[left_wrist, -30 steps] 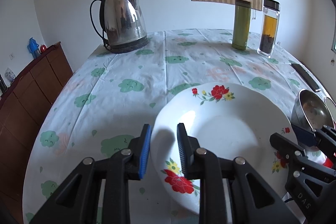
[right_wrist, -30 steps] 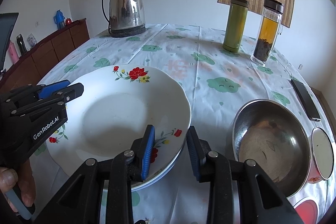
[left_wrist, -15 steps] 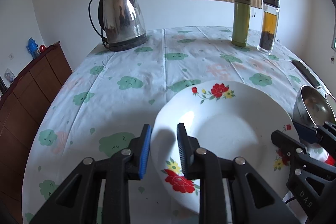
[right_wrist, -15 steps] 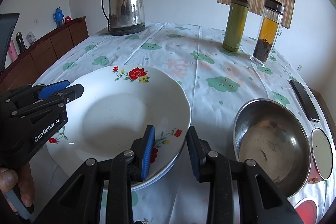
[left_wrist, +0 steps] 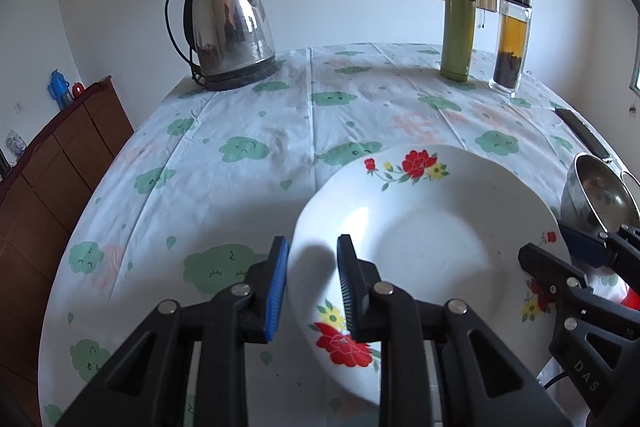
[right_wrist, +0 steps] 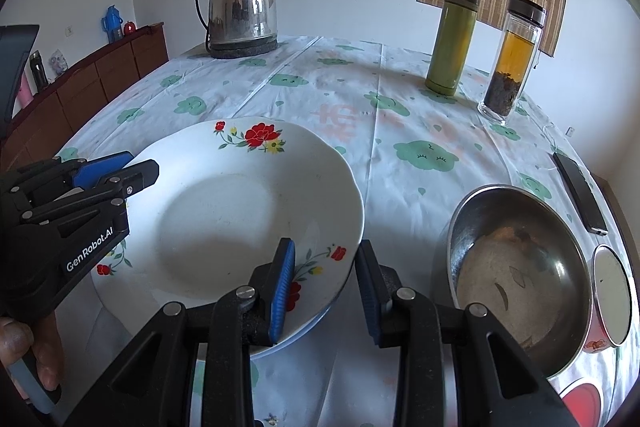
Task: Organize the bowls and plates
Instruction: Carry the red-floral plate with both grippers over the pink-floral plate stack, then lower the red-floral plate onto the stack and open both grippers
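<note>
White cloth with green cloud prints (left_wrist: 248,151) covers the table. Both grippers straddle opposite rims of the white flowered deep plate (right_wrist: 240,211): left gripper (left_wrist: 310,283) and right gripper (right_wrist: 324,283), jaws partly open; a firm grip I cannot tell. Right of the right gripper stands a steel bowl (right_wrist: 520,267).

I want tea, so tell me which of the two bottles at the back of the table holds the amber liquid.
The clear glass bottle with the dark cap, on the right. Amber liquid and dark leaves show through it. The green bottle beside it is opaque.
</note>
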Tool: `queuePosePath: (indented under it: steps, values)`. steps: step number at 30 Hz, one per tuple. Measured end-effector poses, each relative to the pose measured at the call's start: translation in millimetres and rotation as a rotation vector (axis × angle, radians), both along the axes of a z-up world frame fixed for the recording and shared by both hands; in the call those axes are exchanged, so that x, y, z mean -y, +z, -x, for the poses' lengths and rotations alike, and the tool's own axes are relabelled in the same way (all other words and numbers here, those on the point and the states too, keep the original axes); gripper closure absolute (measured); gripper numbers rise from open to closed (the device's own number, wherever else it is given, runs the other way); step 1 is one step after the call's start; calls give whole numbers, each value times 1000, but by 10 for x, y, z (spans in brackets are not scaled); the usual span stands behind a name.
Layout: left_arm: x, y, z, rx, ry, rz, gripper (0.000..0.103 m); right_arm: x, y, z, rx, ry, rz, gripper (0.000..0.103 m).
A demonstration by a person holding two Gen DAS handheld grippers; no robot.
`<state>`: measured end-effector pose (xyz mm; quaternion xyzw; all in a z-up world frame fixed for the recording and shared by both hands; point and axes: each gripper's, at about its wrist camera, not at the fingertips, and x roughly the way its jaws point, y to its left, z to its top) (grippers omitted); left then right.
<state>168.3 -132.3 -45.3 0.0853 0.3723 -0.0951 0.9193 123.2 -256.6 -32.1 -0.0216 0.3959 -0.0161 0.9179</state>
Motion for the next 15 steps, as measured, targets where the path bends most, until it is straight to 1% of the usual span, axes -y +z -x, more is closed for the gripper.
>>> queuePosePath:
  steps: [15]
  values:
    - [-3, -23, 14, -6, -1, -1, 81, -29, 5, 7, -6, 6, 27, 70]
